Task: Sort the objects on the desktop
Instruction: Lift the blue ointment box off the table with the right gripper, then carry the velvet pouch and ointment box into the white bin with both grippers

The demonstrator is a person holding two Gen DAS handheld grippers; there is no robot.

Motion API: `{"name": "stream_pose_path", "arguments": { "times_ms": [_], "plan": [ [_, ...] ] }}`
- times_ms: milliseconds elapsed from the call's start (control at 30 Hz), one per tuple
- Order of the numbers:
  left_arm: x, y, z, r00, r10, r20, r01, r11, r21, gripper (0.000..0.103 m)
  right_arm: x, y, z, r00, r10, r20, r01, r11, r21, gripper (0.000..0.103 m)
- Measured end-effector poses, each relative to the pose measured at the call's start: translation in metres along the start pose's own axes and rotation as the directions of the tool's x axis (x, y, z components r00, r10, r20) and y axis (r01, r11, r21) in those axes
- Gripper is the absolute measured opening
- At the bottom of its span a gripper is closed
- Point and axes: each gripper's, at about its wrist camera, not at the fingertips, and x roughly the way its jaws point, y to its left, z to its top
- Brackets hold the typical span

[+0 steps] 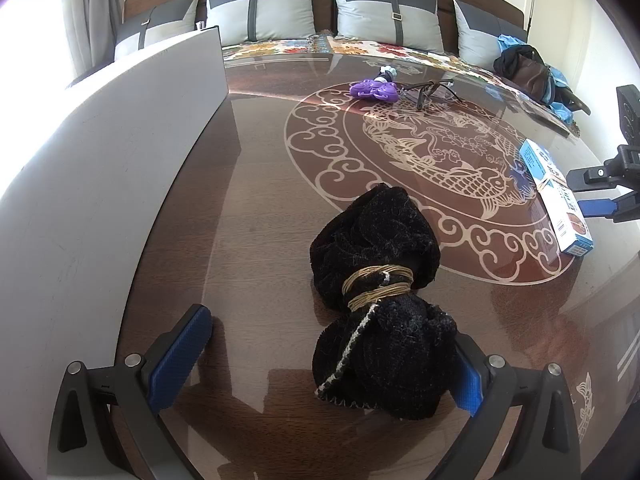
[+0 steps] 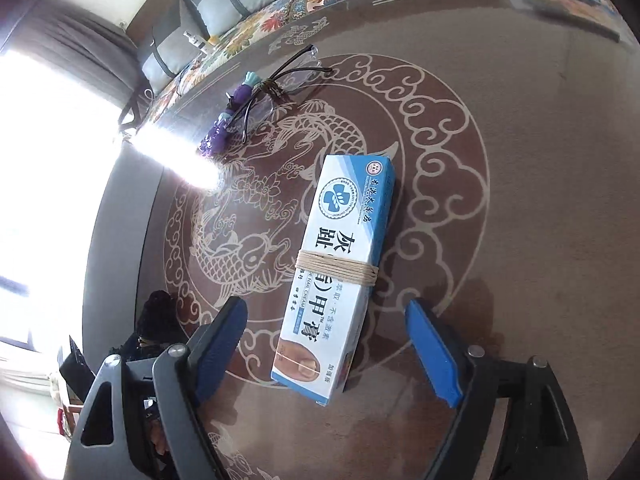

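Black cloth [image 1: 380, 300], rolled into a bundle and bound round its middle with tan string, lies on the brown table [image 1: 248, 220] right in front of the left gripper [image 1: 324, 364], whose jaws stand wide apart; the bundle's near end sits between the blue pads, touching or almost touching the right-hand pad while the left-hand pad is well clear of it. Along the table's left side stands a grey board [image 1: 120, 128]. Farther back, near the far edge of the pale fish-and-cloud pattern, a purple toy [image 1: 374, 90] lies just beside a pair of glasses [image 1: 430, 90]. At the right a blue and white box [image 1: 556, 196] rests flat on the table. From the right wrist view, the right gripper [image 2: 326, 344] also has its jaws spread wide, with the box's [image 2: 340, 276] near end lying between the pads and touching neither; tan string wraps the box's middle. Beyond it the glasses [image 2: 276, 88] overlap the purple toy [image 2: 226, 124], and the black cloth [image 2: 156, 320] shows at lower left
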Motion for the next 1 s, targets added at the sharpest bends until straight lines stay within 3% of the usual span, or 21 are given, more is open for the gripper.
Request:
{"name": "stream_pose_path", "arguments": {
  "times_ms": [233, 367, 433, 467, 500, 533, 633, 800, 1000],
  "plan": [
    [0.000, 0.001, -0.001, 1.000, 0.001, 0.000, -0.001, 1.000, 0.000, 0.103, 0.026, 0.044, -0.005, 0.981, -0.193, 0.020, 0.194, 0.976, -0.103, 0.087],
    [0.000, 0.000, 0.001, 1.000, 0.005, -0.016, -0.004, 1.000, 0.007, 0.103, 0.038, 0.062, -0.016, 0.946, -0.321, 0.034, 0.322, 0.931, -0.173, 0.089],
    [0.000, 0.000, 0.005, 0.998, 0.000, -0.066, 0.000, 1.000, 0.010, 0.101, 0.038, 0.066, -0.022, 0.928, -0.371, 0.038, 0.370, 0.904, -0.213, 0.081],
    [-0.004, -0.001, 0.005, 0.998, -0.003, -0.056, 0.004, 1.000, 0.012, 0.091, 0.035, 0.066, -0.025, 0.919, -0.391, 0.052, 0.392, 0.892, -0.223, 0.063],
    [-0.009, -0.002, 0.005, 0.999, -0.010, -0.034, 0.011, 1.000, 0.023, 0.058, 0.031, 0.066, -0.029, 0.919, -0.390, 0.055, 0.391, 0.890, -0.232, 0.052],
    [-0.010, -0.004, 0.006, 0.999, -0.018, -0.030, 0.019, 0.999, 0.035, 0.033, 0.027, 0.065, -0.032, 0.921, -0.387, 0.051, 0.387, 0.890, -0.239, 0.046],
    [-0.018, 0.001, 0.008, 0.993, -0.111, -0.029, 0.111, 0.994, -0.017, 0.026, 0.016, 0.060, -0.037, 0.930, -0.365, 0.035, 0.363, 0.900, -0.243, 0.041],
    [-0.064, 0.004, 0.012, 0.983, -0.169, 0.069, 0.171, 0.985, -0.018, 0.026, -0.019, 0.079, -0.046, 0.959, -0.273, 0.073, 0.283, 0.917, -0.281, 0.041],
    [-0.111, 0.024, 0.015, 0.973, -0.193, 0.125, 0.197, 0.980, -0.028, 0.026, -0.035, 0.123, -0.056, 0.970, -0.228, 0.090, 0.245, 0.895, -0.373, 0.041]
  ]
}}
